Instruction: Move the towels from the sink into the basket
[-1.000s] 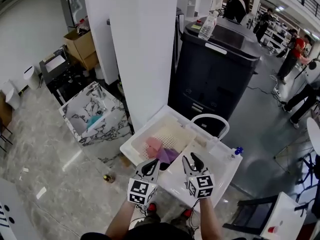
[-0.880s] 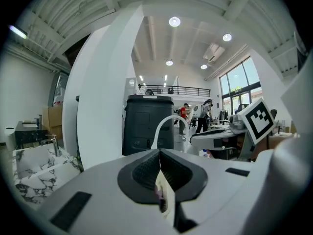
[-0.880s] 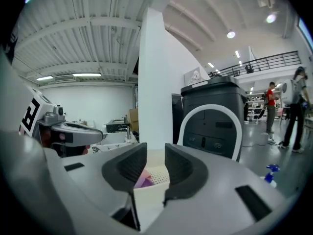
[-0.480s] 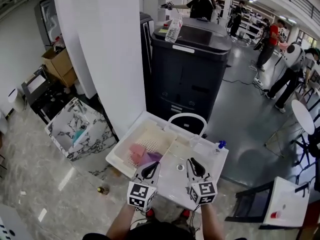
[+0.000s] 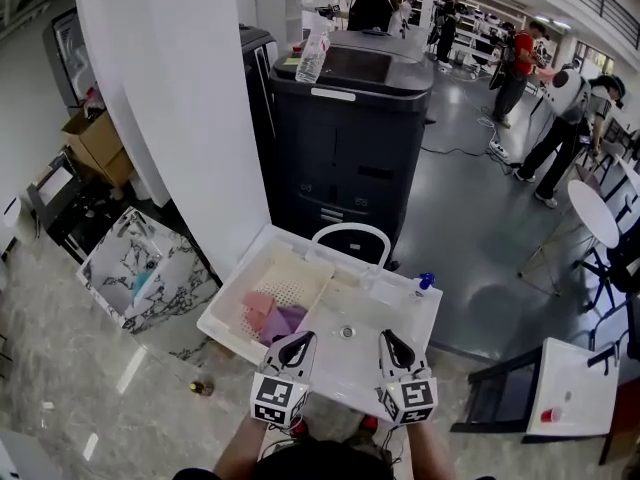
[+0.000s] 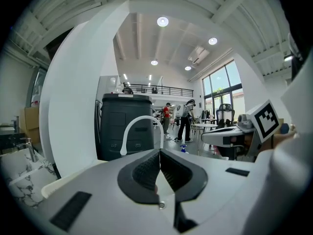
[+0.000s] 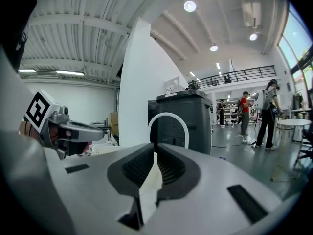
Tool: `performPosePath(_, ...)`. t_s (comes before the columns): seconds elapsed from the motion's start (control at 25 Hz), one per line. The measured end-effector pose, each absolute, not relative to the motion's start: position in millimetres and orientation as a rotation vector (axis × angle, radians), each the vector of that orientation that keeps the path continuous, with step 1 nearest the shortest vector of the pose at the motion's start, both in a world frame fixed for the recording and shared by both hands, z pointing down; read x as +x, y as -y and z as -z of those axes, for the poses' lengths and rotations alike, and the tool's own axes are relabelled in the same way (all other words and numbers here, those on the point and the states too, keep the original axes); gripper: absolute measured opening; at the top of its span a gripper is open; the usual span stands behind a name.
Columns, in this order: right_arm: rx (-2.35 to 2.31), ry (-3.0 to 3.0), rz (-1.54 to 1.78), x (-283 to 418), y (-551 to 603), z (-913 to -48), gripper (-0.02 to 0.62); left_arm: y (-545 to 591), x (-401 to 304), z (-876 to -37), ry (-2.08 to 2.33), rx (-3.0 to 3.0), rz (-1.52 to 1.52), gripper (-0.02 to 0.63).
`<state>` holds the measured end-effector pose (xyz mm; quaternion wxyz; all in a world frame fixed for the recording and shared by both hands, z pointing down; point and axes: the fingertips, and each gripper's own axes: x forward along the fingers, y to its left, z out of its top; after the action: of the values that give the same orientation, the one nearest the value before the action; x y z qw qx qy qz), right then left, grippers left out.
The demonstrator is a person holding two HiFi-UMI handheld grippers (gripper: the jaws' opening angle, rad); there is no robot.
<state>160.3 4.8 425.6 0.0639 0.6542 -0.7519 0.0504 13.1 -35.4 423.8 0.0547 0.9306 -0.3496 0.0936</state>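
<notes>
- At the left end of the white sink unit (image 5: 405, 346), a white perforated basket (image 5: 301, 270) sits sunk into the top, and both towels lie inside it.
- The pink towel (image 5: 256, 303) is toward the basket's left side, with the purple towel (image 5: 291, 320) touching it on the right, near the basket's near edge.
- Right of the basket is the sink basin, with its round drain (image 5: 347, 332) showing in the middle.
- A white arched faucet (image 5: 349, 230) rises from the far edge of the unit, and a small spray bottle with a blue cap (image 5: 423, 283) stands at the far right corner.
- The left gripper (image 5: 299, 345) hovers over the near edge, just right of the basket's near corner; its jaws are pressed together and grip nothing.
- The right gripper (image 5: 389, 341) hovers beside it over the near edge of the basin, the two held apart and pointing roughly level toward the faucet.
- Its jaws have just been closing and now stand all but together, with only a thin slit between the ridged pads and nothing between them.
- Beyond the far edge stands a tall black machine (image 5: 350, 138) with a clear plastic bottle (image 5: 312, 53) on top, and a broad white column (image 5: 180, 98) rises to its left.
</notes>
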Motion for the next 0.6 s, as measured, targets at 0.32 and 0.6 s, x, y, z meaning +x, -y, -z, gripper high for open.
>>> performPosePath(0.32, 1.997, 2.237, -0.204, 170, -27, -443, 0.035, 28, 19, -433, 1.051, 2.812, -0.314, 0.008)
performPosePath(0.6, 1.994, 2.242, -0.207, 172, -29, -444, 0.035, 25, 24, -436, 1.044, 2.807, -0.327, 0.008)
